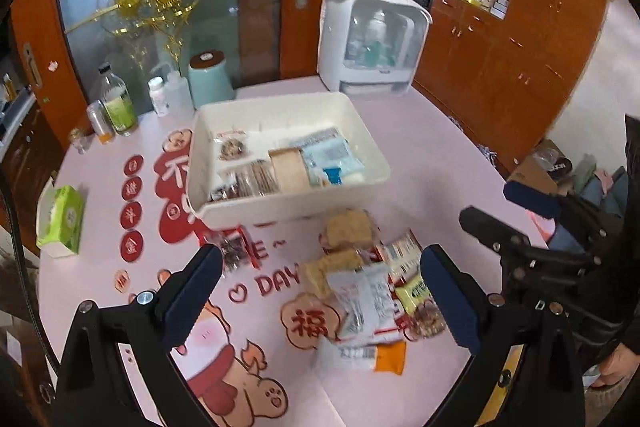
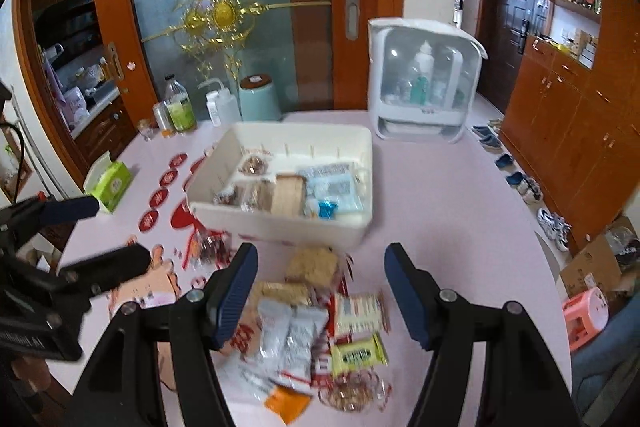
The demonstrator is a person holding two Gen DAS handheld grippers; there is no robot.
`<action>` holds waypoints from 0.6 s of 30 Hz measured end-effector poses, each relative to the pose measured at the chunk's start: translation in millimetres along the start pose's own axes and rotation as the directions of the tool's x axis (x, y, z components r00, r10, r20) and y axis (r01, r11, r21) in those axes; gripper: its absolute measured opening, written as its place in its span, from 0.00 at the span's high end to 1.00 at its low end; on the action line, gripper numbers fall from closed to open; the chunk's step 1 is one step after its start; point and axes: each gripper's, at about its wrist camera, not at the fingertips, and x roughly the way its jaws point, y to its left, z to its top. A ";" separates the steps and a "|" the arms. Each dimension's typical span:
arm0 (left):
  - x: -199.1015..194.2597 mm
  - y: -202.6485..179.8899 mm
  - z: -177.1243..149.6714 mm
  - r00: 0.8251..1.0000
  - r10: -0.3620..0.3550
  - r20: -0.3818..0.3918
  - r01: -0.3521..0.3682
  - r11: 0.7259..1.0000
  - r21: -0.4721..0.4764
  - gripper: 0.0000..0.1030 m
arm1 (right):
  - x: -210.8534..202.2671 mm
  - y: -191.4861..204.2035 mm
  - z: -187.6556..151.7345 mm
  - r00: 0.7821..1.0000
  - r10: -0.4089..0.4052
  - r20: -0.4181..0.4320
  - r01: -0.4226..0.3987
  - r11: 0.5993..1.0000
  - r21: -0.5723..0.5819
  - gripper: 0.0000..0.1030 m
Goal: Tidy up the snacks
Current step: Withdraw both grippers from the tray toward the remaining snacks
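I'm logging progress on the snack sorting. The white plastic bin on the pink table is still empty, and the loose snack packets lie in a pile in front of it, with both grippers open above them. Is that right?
Not quite: the white plastic bin is not empty. Both wrist views show several packets already inside it. The rest holds: the loose snack packets lie piled in front of it on the pink table, and the left gripper and right gripper are open above them.

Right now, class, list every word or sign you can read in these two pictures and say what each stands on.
"DAY": red letters on the pink table cover, after a heart.
"E ~": same cover, the line above.
"福": cloud-shaped sticker on the cover.
"不": large red decal beside the white bin.
Snack wrappers, bottle labels, round red stickers: too blurred.
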 end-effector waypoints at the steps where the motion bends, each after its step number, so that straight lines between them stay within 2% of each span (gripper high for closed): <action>1: 2.3 -0.8 -4.8 1.000 -0.004 -0.007 0.004 1.000 -0.001 0.04 | 0.9 -1.1 -6.8 1.000 -0.010 -0.017 0.010 1.000 0.000 0.35; 5: 16.5 -1.9 -23.4 0.998 -0.022 -0.059 0.022 1.000 -0.008 0.04 | 7.3 -8.5 -33.3 0.996 -0.021 -0.087 0.021 1.000 0.006 0.35; 11: 48.1 2.2 -61.3 0.990 0.008 -0.139 -0.015 0.999 -0.050 0.04 | 33.9 -19.6 -72.6 0.985 -0.023 -0.173 0.013 0.998 -0.061 0.36; 16: 79.3 -3.0 -93.3 0.975 0.074 -0.209 -0.091 0.993 -0.069 0.04 | 69.9 -28.6 -102.4 0.961 0.052 -0.272 -0.097 0.984 -0.152 0.36; 18: 92.5 -6.7 -104.1 0.966 0.099 -0.240 -0.123 0.988 -0.088 0.04 | 85.9 -31.3 -115.3 0.942 0.085 -0.324 -0.156 0.967 -0.200 0.38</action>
